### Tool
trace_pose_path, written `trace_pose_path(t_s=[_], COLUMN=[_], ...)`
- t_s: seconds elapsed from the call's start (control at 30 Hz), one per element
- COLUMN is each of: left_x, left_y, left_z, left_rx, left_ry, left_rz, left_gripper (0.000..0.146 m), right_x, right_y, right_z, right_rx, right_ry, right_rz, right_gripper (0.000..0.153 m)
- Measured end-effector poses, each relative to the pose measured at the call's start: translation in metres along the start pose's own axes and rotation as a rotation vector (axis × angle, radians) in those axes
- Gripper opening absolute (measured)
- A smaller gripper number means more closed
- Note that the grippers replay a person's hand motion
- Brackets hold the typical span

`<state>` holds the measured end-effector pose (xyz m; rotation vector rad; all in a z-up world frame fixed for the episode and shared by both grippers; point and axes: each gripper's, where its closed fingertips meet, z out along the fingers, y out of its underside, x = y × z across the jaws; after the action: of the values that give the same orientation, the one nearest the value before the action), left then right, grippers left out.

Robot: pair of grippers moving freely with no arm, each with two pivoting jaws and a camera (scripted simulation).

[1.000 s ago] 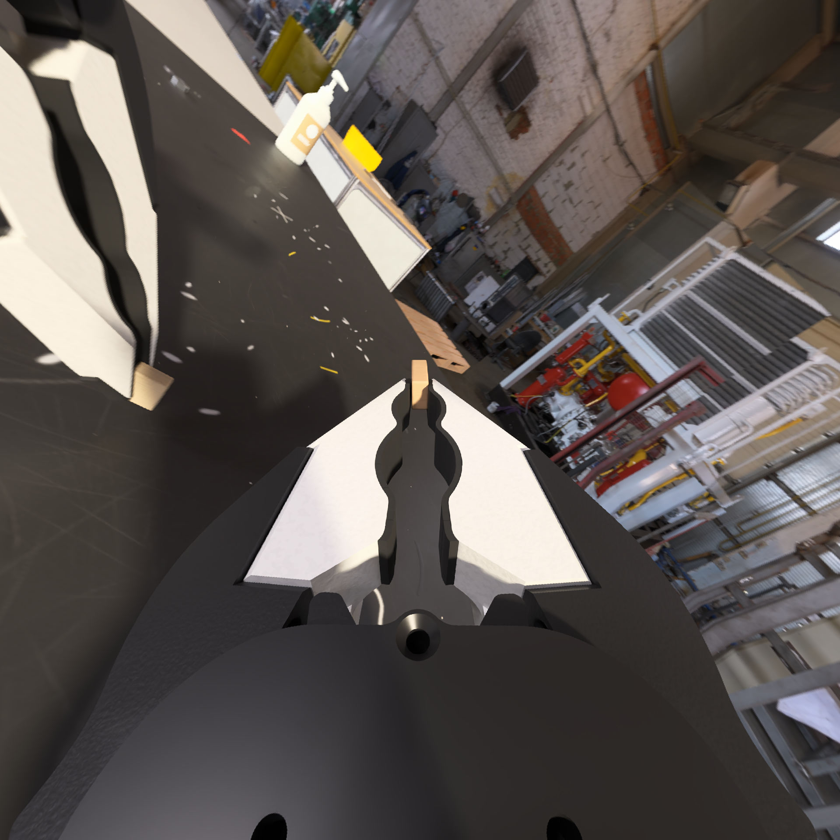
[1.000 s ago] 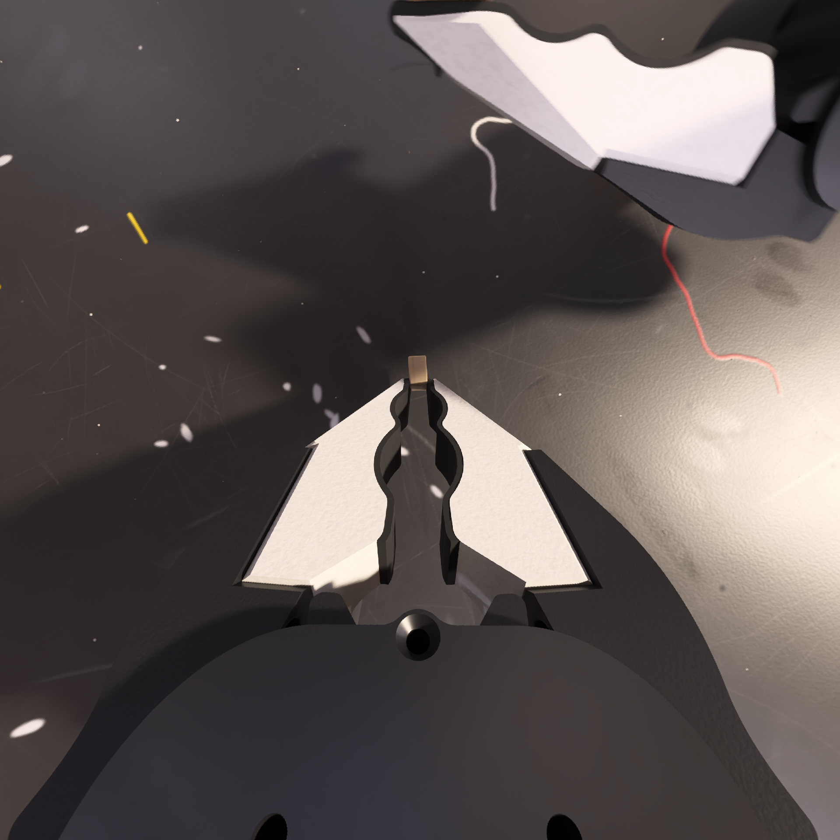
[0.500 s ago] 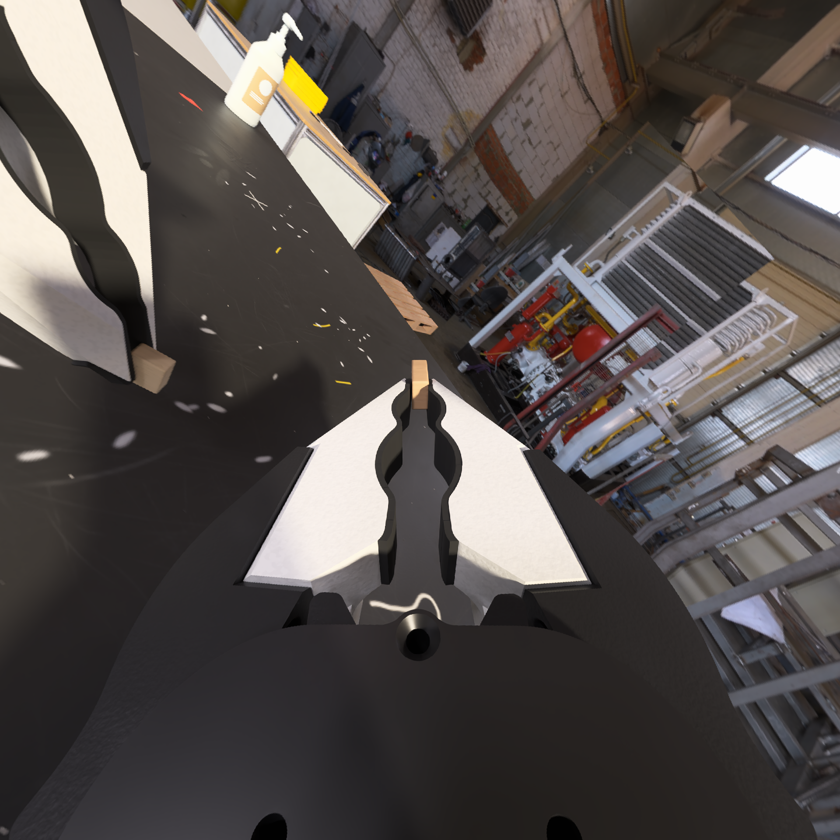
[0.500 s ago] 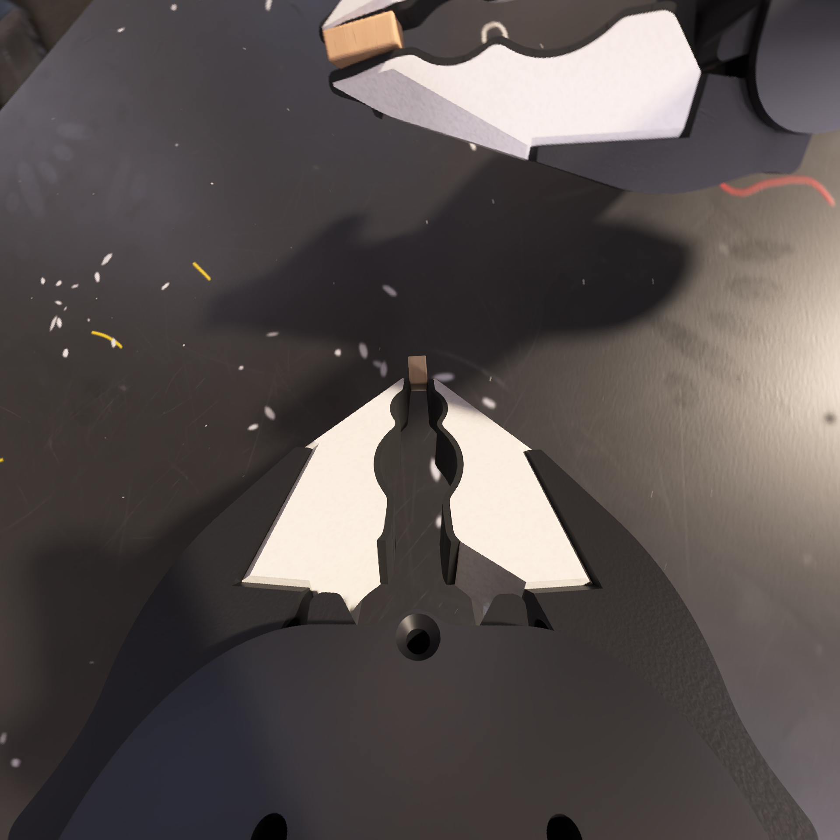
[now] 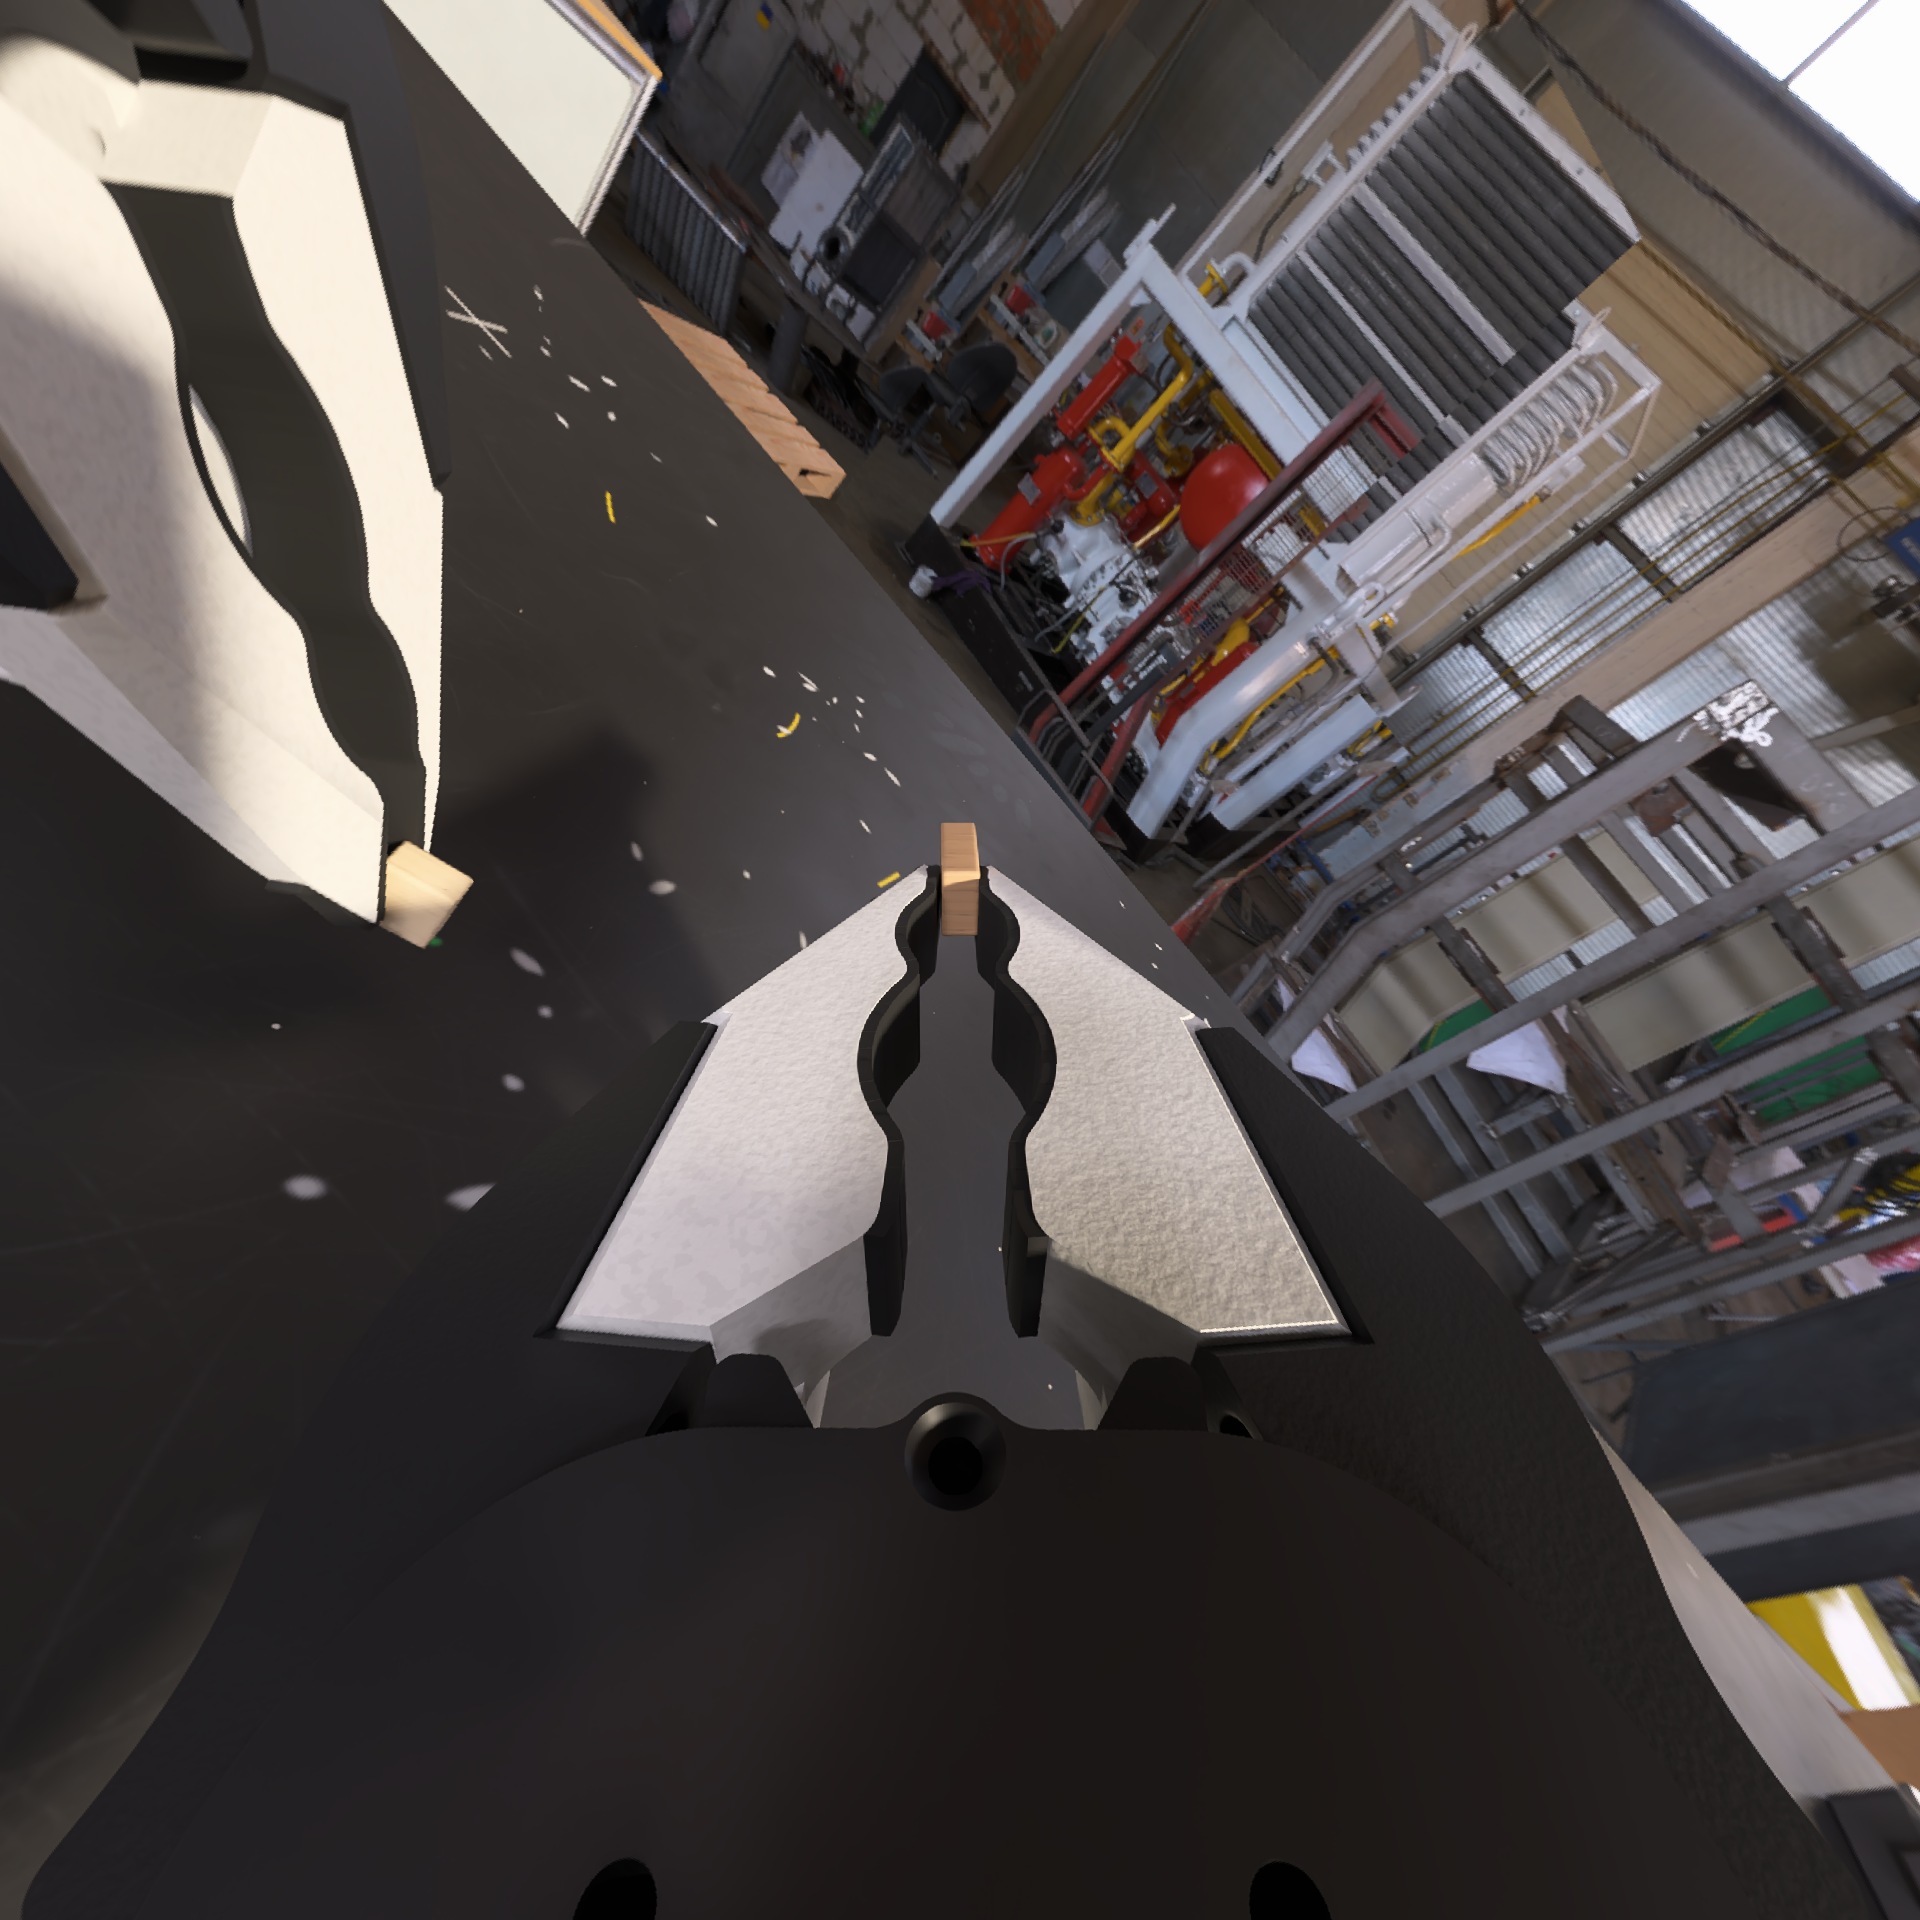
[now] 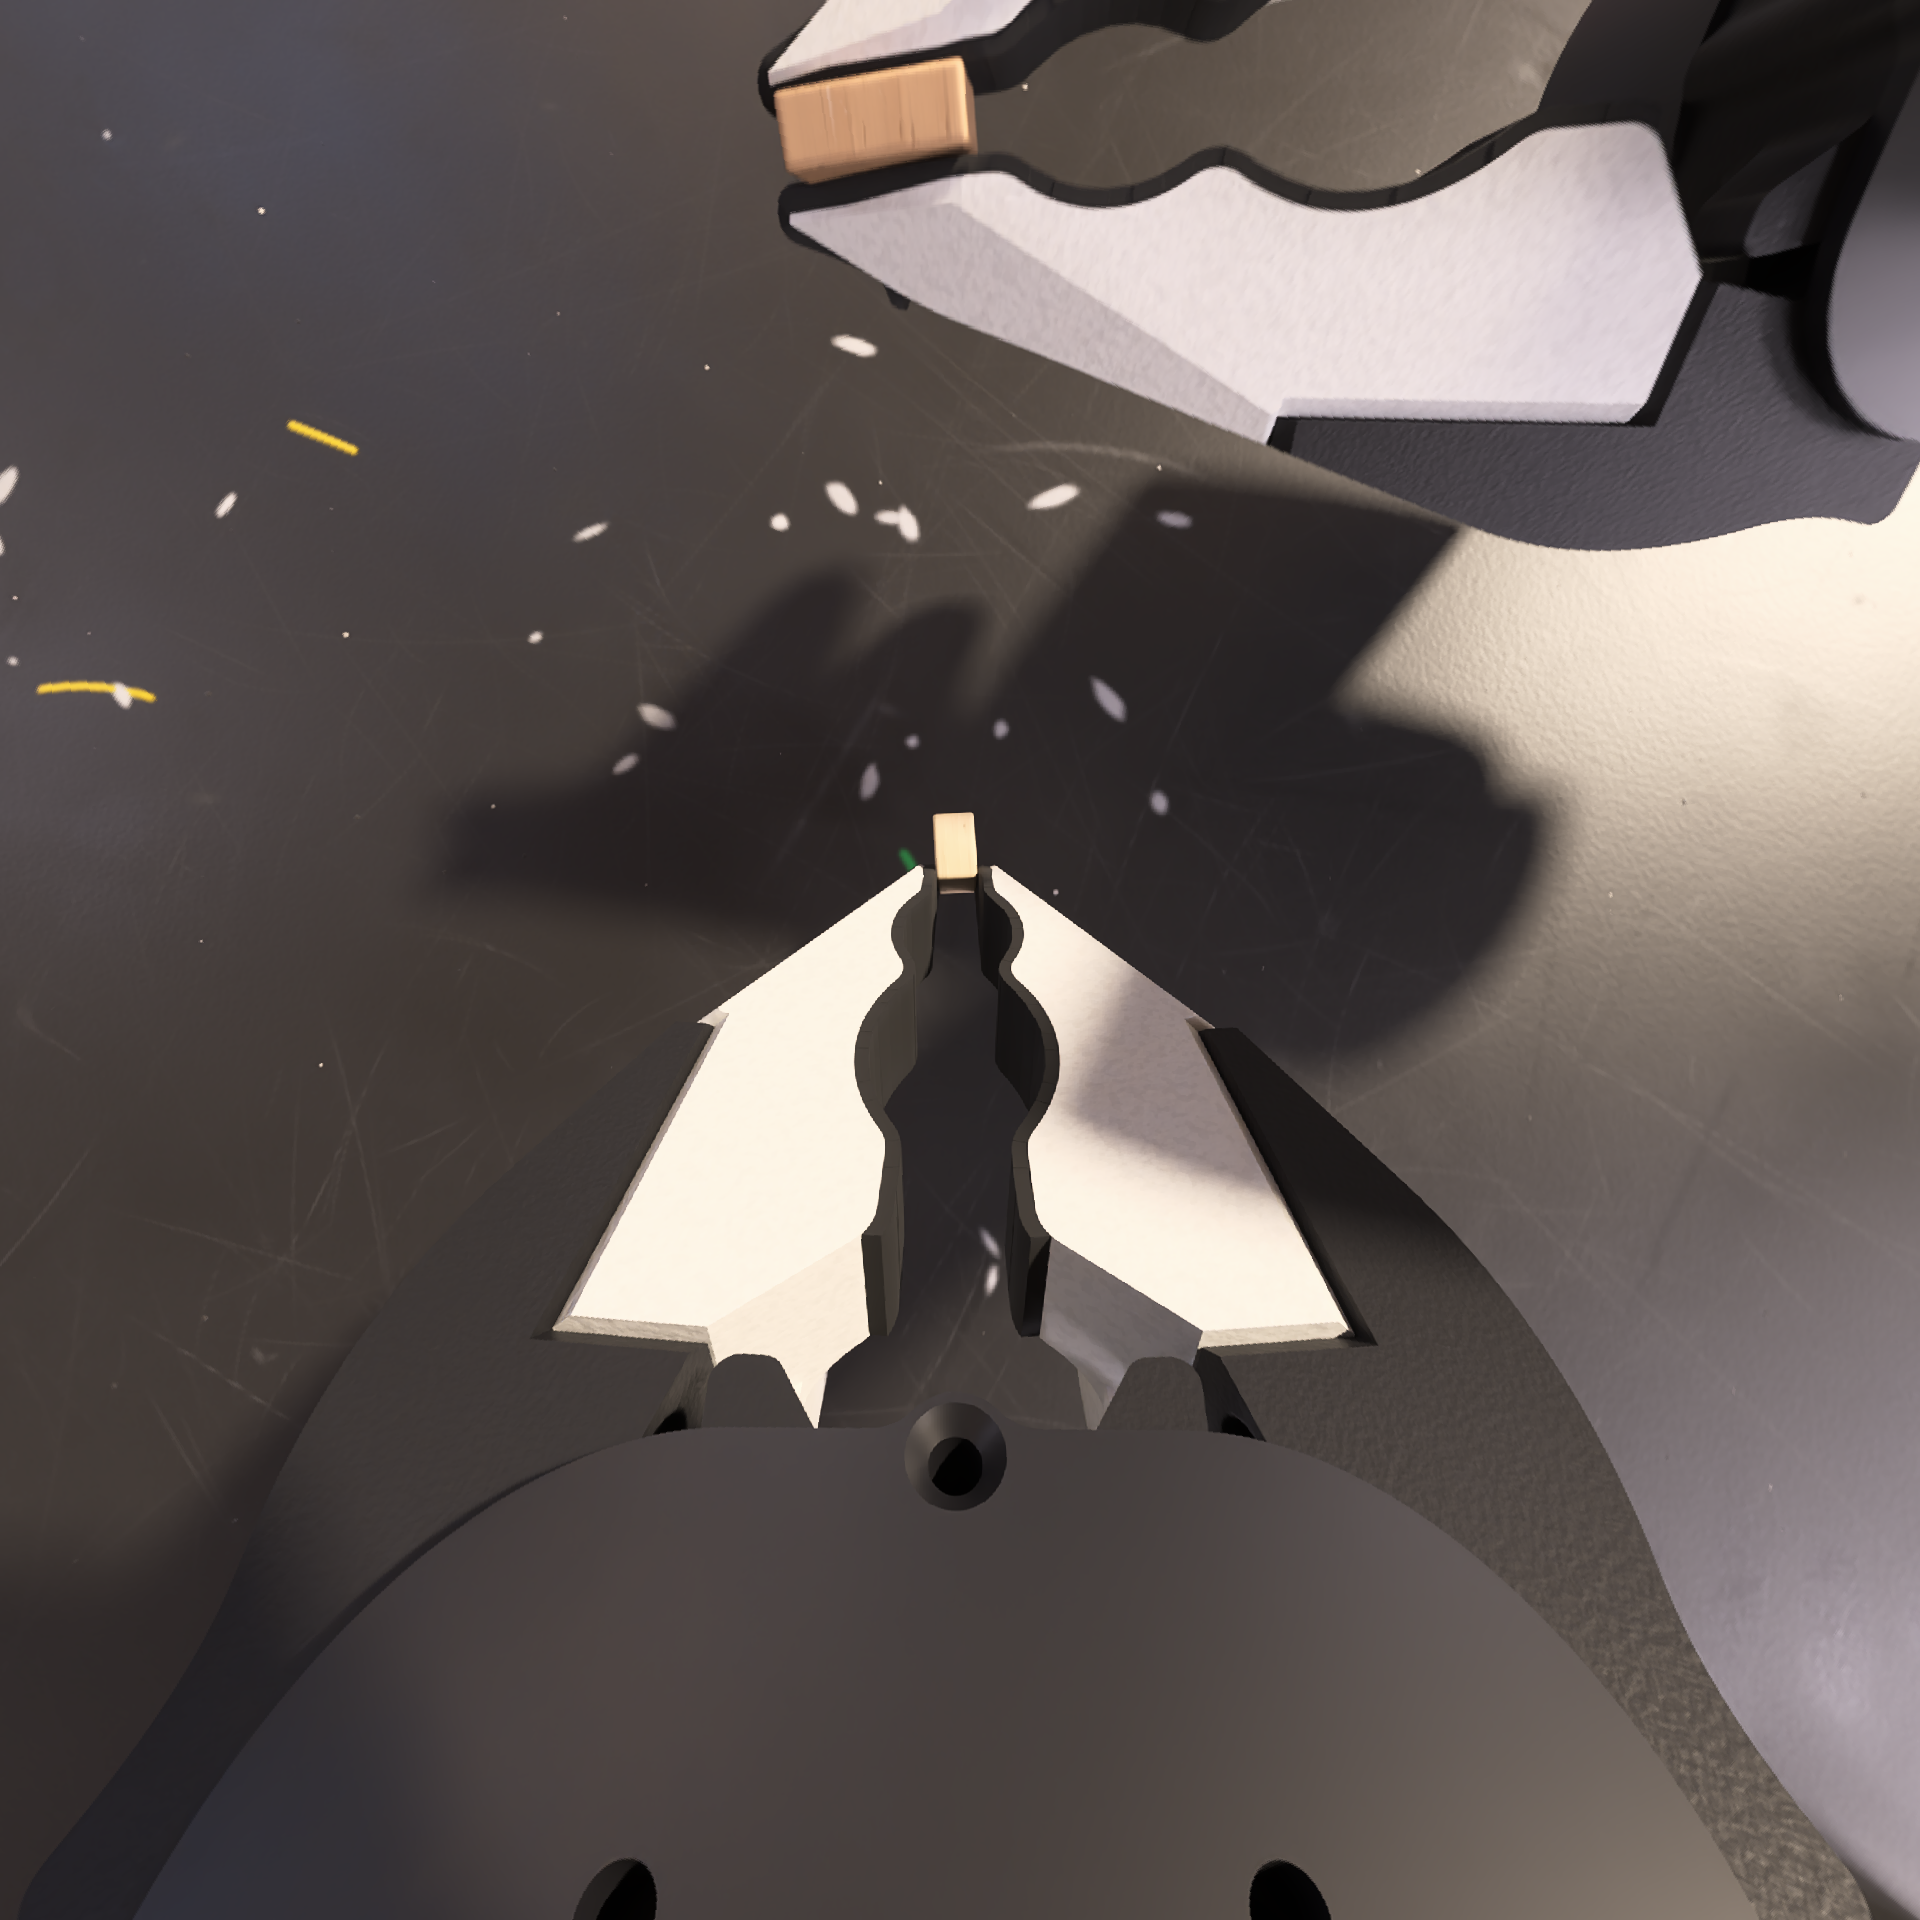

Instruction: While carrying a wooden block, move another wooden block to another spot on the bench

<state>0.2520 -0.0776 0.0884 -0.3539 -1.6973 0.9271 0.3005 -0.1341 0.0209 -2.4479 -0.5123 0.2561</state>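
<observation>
While the left tool (image 5: 958, 883) clamps one wooden block (image 5: 958, 878) above the dark surface (image 5: 623, 644) near its edge, the right tool (image 6: 954, 878) pinches another block (image 6: 954, 842).

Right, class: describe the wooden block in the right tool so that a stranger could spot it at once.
Start at the dark, scratched bench flecked with white chips. Above it the right tool points down, white fingers pinched together. The wooden block is the pale stub poking past their tips; the other block, broader and browner, sits in the left tool at the top edge.
</observation>
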Motion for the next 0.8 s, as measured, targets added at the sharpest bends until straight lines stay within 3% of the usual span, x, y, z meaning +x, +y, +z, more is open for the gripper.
trace_pose_path(t_s=[0.43,0.8], left_x=[-0.010,-0.012], left_y=[-0.012,-0.013], left_z=[-0.004,-0.004], left_rx=[0.071,0.078], left_ry=[0.031,0.046], left_rz=[-0.092,-0.131], left_gripper=[0.005,0.006], right_x=[-0.001,-0.002], right_y=[0.022,0.021], right_z=[-0.009,-0.002], right_rx=[-0.131,-0.147], right_ry=[0.083,0.113], right_rz=[-0.008,-0.062], right_gripper=[0.007,0.007])
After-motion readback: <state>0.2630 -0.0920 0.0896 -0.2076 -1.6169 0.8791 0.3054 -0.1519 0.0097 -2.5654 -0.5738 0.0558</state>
